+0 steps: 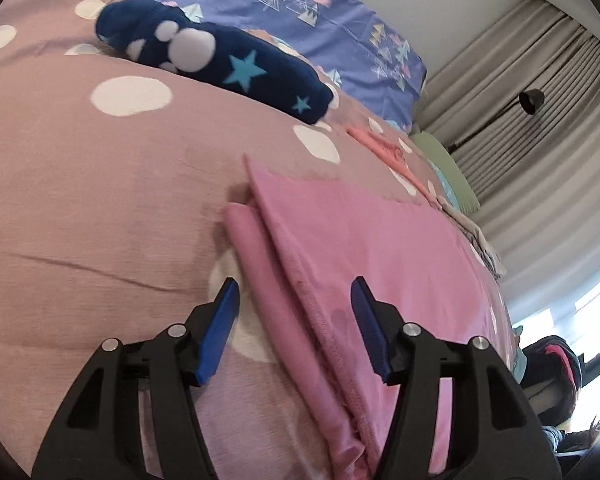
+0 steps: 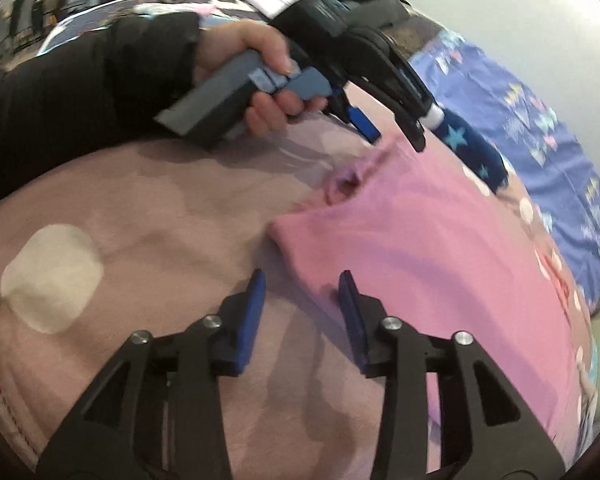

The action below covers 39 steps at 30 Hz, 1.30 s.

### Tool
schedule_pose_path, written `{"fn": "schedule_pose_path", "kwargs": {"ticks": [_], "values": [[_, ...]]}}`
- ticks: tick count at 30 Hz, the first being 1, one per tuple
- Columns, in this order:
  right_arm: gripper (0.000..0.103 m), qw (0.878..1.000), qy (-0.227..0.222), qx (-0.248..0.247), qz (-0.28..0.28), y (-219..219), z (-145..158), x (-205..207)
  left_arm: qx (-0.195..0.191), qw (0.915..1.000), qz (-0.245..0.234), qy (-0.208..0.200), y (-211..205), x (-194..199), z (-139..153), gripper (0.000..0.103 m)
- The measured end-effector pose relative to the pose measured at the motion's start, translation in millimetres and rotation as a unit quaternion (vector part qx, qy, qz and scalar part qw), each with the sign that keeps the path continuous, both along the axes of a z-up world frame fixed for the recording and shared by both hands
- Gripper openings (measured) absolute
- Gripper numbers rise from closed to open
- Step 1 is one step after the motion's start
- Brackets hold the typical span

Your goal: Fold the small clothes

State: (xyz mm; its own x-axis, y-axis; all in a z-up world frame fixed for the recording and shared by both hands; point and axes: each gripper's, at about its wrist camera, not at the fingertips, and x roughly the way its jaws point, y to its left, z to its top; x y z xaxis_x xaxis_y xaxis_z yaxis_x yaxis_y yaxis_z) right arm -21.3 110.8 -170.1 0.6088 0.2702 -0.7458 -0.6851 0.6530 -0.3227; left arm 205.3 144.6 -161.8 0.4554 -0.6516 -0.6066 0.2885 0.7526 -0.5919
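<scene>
Navy sock point(image 1: 216, 60) lies beyond pink garment point(image 1: 364, 248), nr purple sheet point(image 1: 300, 12).

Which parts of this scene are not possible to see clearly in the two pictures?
- Pink garment: its near end is cut off by the bottom edge and the left gripper in the left wrist view, so what kind of garment it is stays unclear.
- Its bunched edge: blurred in the right wrist view.
- Navy star sock: one end is hidden behind the other gripper's fingers, right wrist view.
- Right gripper: open, over the garment's edge.
</scene>
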Motion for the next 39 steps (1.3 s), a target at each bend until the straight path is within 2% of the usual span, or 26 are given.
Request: {"fn": "schedule_pose_path", "kwargs": {"ticks": [4, 8, 9, 10, 11, 12, 14, 15, 20, 23, 28, 33, 39], "values": [[0.045, 0.999, 0.014, 0.003, -0.039, 12, -5, 17, 0.013, 0.9998, -0.012, -0.004, -13, 9, -4, 0.058], [0.044, 0.998, -0.022, -0.019, -0.048, 36, -10, 29, 0.017, 0.9997, -0.017, -0.005, -21, 23, -4, 0.055], [0.039, 0.998, -0.029, -0.024, -0.046, 40, -11, 30, 0.018, 0.9997, -0.014, -0.002, -22, 26, -5, 0.045], [0.019, 0.999, -0.027, -0.023, -0.041, 41, -11, 29, 0.021, 0.9997, -0.011, 0.002, -21, 29, -6, 0.037], [0.008, 0.999, -0.022, -0.021, -0.033, 42, -11, 28, 0.022, 0.9997, -0.003, 0.012, -19, 34, -9, 0.022], [0.008, 0.999, -0.03, -0.022, -0.038, 41, -10, 27, 0.011, 0.9996, 0.002, 0.024, -15, 37, -11, 0.013], [0.006, 0.999, -0.028, 0.007, -0.041, 33, -1, 27, -0.018, 0.9989, 0.008, 0.041, -9, 40, -13, 0.01], [0.006, 0.998, -0.027, 0.024, -0.046, 28, 5, 26, -0.021, 0.9988, 0.011, 0.043, -9, 39, -12, 0.01], [0.006, 0.99, -0.007, 0.121, -0.074, -7, 34, 30, 0.025, 0.9992, 0.019, 0.024, -25, 34, 7, 0.009], [0.006, 0.982, -0.013, 0.167, -0.091, -32, 52, 31, 0.026, 0.9994, 0.022, 0.013, -31, 33, 24, 0.009], [0.006, 0.961, 0.005, 0.247, -0.12, -79, 75, 34, 0.037, 0.9991, 0.02, -0.005, -53, 31, 54, 0.009], [0.006, 0.936, 0.013, 0.315, -0.155, -137, 88, 42, 0.061, 0.9978, 0.005, -0.024, -98, 29, 86, 0.009], [0.006, 0.907, 0.022, 0.366, -0.208, -207, 82, 37, 0.089, 0.9948, -0.029, -0.039, -170, 29, 107, 0.009]]}}
